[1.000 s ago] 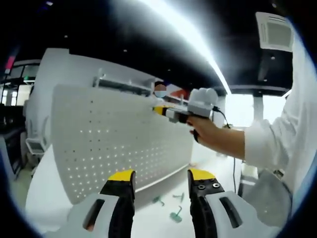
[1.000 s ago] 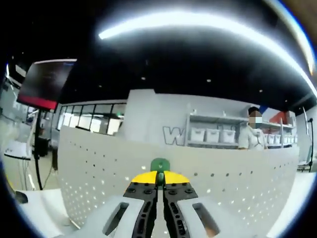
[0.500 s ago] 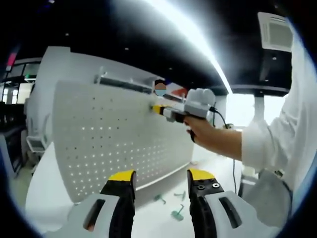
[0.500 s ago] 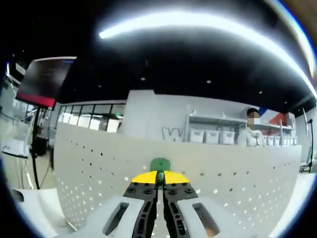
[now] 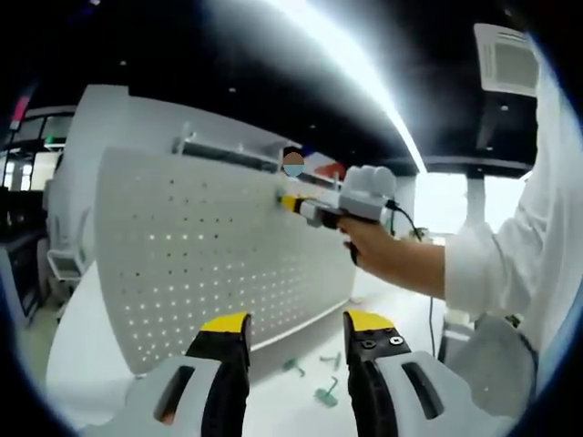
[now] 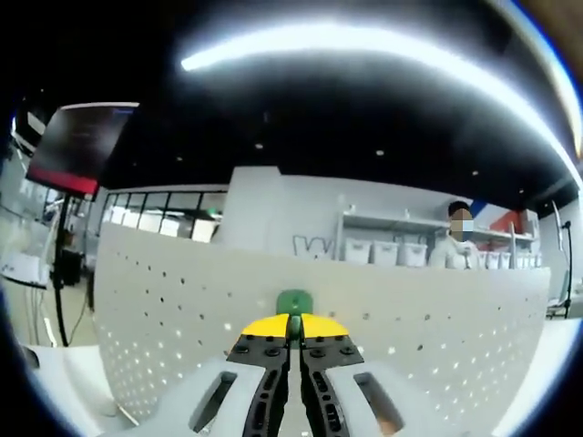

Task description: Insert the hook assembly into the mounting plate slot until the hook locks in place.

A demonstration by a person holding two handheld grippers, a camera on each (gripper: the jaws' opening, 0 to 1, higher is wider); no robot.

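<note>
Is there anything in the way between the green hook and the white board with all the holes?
Nothing visible is. The right gripper holds the green hook with its jaws shut on it, right up at the board near its top edge. In the left gripper view, its yellow tips meet the board with no gap showing.

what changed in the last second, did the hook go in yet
The right gripper, shut on the green hook, has edged closer to the pegboard near its top edge; whether the hook is seated cannot be told. The left gripper stays open and low, and the spare hooks on the table have not moved.
</note>
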